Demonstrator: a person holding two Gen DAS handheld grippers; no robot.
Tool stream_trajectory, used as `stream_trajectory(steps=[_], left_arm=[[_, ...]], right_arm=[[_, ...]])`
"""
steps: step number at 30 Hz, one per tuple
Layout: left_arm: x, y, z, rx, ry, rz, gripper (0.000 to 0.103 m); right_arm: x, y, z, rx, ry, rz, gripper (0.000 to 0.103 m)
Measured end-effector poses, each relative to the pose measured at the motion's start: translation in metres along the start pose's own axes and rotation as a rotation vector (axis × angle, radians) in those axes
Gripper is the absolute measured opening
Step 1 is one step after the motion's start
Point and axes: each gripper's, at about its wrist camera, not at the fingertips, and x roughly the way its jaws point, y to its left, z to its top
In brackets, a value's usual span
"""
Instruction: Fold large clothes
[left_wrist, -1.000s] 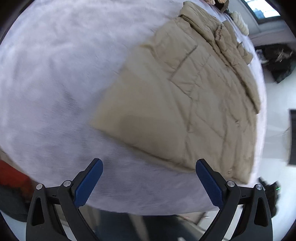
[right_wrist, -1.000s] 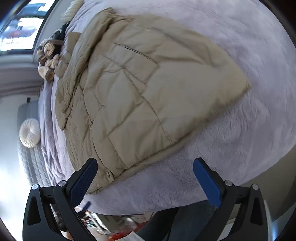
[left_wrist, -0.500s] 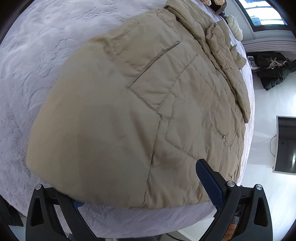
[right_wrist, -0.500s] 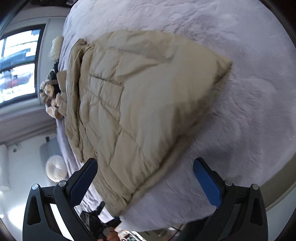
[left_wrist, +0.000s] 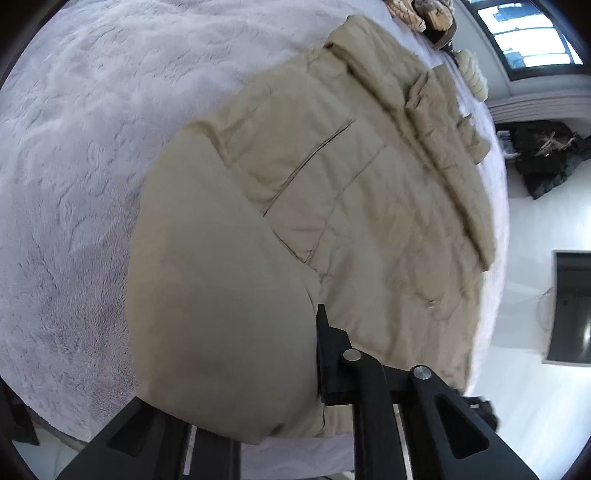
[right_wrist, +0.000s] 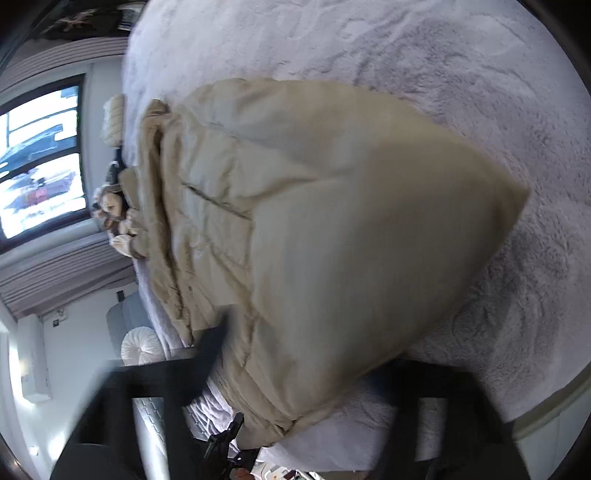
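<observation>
- The jacket, a tan quilted one, lies spread on your grey blanket, its hem nearest you and its collar end far off toward the window.
- Near both cameras the hem bulges up in a smooth fold, higher than the quilted panels behind it; a slanted pocket seam shows just beyond the bulge.
- Your left gripper is clenched on that hem: the one finger you can see presses against the fabric's side, while the other is buried under the cloth.
- Your right gripper is at the hem's other stretch. Its picture is blurred and the jacket covers the gap between its dark fingers, so you cannot tell whether they pinch the fabric or only bracket it.
- On that side the blanket shows bare beyond the jacket's corner.
- At the far end, past the collar, sits a brown plush toy, with a round white cushion off the bed's side.
</observation>
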Motion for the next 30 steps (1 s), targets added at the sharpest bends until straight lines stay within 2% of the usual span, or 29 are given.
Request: stream_trajectory(steps=[3,6,13,18,21,24,26,30], left_arm=[[-0.018,-0.005,0.009,-0.021,-0.010,-0.085,0.015],[-0.037,-0.018,0.022,-0.013,-0.032,-0.147,0.015],[-0.072,-0.085,0.067,0.104,-0.126,-0.189,0.015],[-0.088,-0.133,0.114,0.123,-0.230,-0.214,0.015],[-0.082,-0.149,0.142,0.126,-0.255,-0.202,0.015],[-0.063,-0.157,0.178,0.121,-0.245,-0.173,0.015],[-0.044,-0.159,0.203,0.109,-0.224,-0.155,0.015],[-0.002,-0.162,0.239,0.136,-0.171,-0.101,0.015]], right_arm=[[-0.001,0.016,0.008,-0.044,0.028,0.015,0.013],[-0.007,0.042,0.015,-0.114,0.052,0.050,0.011],[-0.016,0.121,0.040,-0.258,0.091,0.141,0.011],[-0.008,0.193,0.069,-0.358,0.108,0.196,0.011],[0.006,0.240,0.088,-0.422,0.124,0.213,0.011],[0.031,0.280,0.107,-0.458,0.129,0.195,0.011],[0.053,0.298,0.121,-0.479,0.119,0.163,0.011],[0.092,0.310,0.152,-0.410,0.086,0.125,0.011]])
